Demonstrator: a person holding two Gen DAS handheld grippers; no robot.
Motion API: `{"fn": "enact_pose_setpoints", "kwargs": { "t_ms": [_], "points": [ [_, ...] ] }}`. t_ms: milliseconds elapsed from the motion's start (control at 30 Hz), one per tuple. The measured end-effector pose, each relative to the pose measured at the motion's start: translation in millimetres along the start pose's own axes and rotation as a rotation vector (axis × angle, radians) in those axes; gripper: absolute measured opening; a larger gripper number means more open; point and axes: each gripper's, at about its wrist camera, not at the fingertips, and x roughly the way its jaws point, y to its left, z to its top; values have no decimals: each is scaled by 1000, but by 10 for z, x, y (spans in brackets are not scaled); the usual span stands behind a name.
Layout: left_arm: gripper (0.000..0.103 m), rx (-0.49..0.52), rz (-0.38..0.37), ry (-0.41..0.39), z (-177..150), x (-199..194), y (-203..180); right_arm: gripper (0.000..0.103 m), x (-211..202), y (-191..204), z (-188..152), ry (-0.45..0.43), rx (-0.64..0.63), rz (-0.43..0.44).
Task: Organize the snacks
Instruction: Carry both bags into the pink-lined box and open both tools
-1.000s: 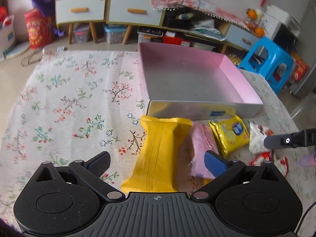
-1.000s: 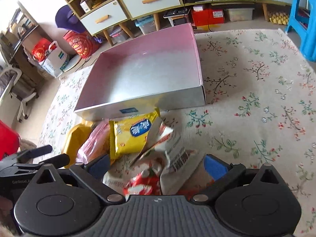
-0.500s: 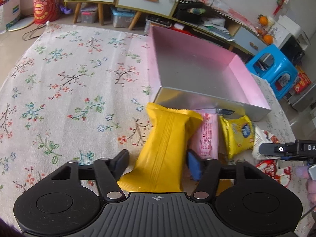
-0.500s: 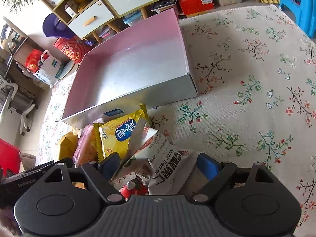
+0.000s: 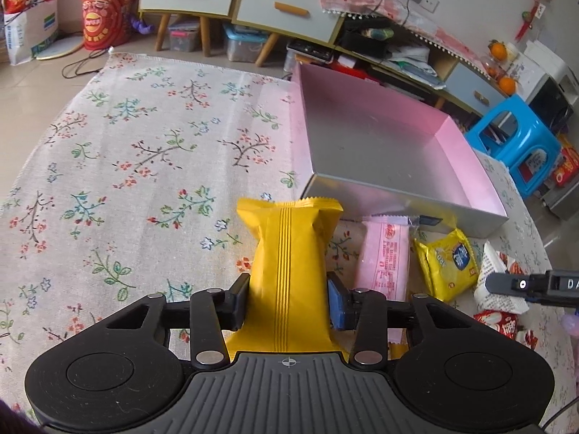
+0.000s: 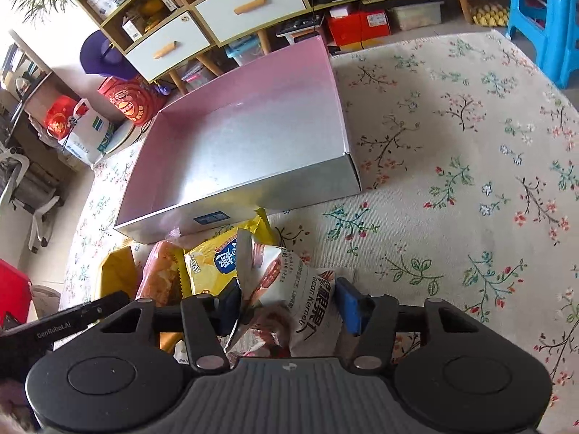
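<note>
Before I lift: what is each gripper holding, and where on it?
Jaws just closed. Left gripper pinches the yellow packet across its lower middle; right gripper clamps the white nut packet mid-body.

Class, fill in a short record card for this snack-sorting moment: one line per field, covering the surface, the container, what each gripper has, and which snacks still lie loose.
surface: floral tablecloth
container: pink box with silver walls, open, nothing seen inside
left gripper: jaws just closed onto the yellow packet
right gripper: jaws just closed onto the white nut packet
loose snacks: pink bar and yellow biscuit pack, lying in front of the box's near wall
</note>
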Motion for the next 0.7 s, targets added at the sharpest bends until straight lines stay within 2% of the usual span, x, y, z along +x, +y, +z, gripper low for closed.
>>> {"fn": "enact_pose_setpoints", "kwargs": {
  "t_ms": [100,400,700],
  "points": [
    [39,-8,8,-4,26,-31,9,39,-6,-15,-2,1,4,0],
    [39,-5,14,-33,75,-131,-1,38,-148,4,45,-53,26,0],
    [39,0,24,-102,141,-305,-24,38,-337,-27,152,-124,45,11]
  ]
}}
